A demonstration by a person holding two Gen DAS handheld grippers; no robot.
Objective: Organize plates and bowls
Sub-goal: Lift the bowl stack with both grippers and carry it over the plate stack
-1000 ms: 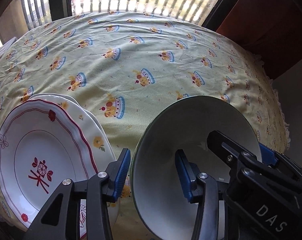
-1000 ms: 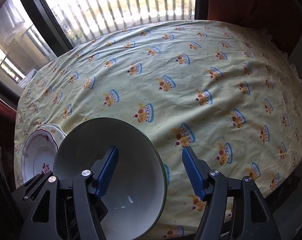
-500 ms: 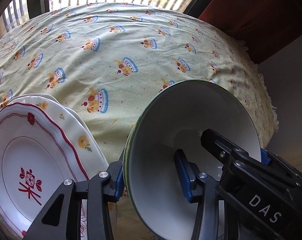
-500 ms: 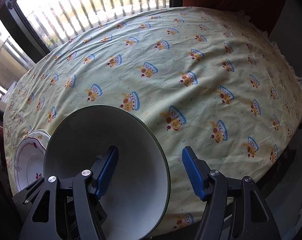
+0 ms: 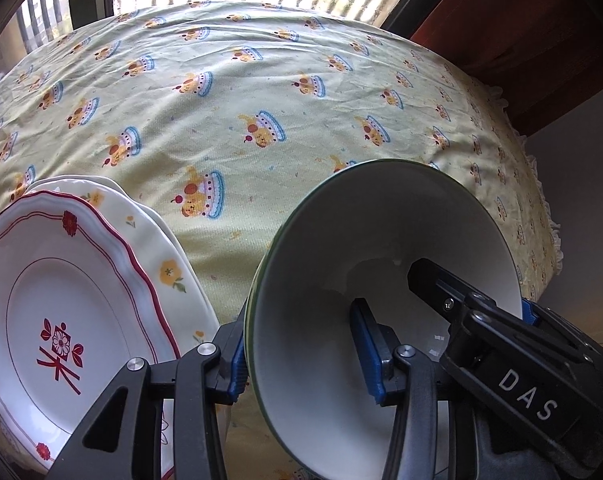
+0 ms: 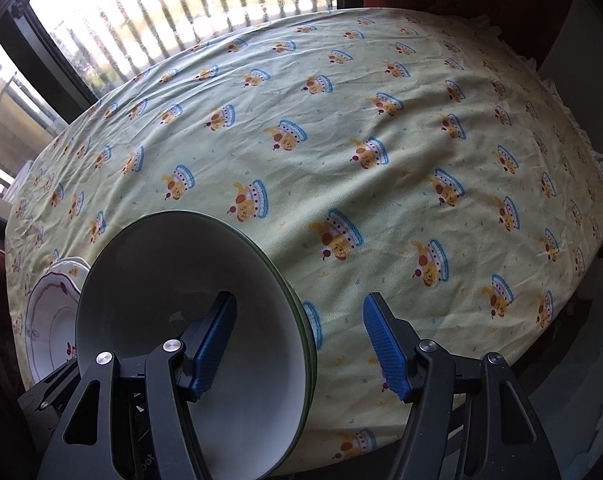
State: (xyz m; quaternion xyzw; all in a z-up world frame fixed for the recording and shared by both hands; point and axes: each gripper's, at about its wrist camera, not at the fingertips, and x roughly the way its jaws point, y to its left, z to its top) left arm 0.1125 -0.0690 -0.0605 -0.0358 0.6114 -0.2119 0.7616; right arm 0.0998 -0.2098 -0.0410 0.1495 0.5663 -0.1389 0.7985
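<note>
Since a second ago, the left hand-held gripper [image 5: 305,344] straddles the bowl's [image 5: 381,280] left rim, lightly clamped; right hand-held gripper [image 6: 297,344] spans the opposite rim, jaws apart.

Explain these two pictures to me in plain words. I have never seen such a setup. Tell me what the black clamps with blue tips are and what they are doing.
No machine is at work here: a person holds a pair of black tongs with blue pads in each hand. Each pair carries a camera that looks along its fingers, so there is one picture per hand.

On the pale yellow printed tablecloth stands a white bowl with a green rim. Beside it, a red-trimmed white scalloped plate lies on a cream plate with yellow flowers.

The left tongs straddle the bowl's wall, but whether they pinch it is unclear. The right tongs stand open, with one finger inside the bowl.
</note>
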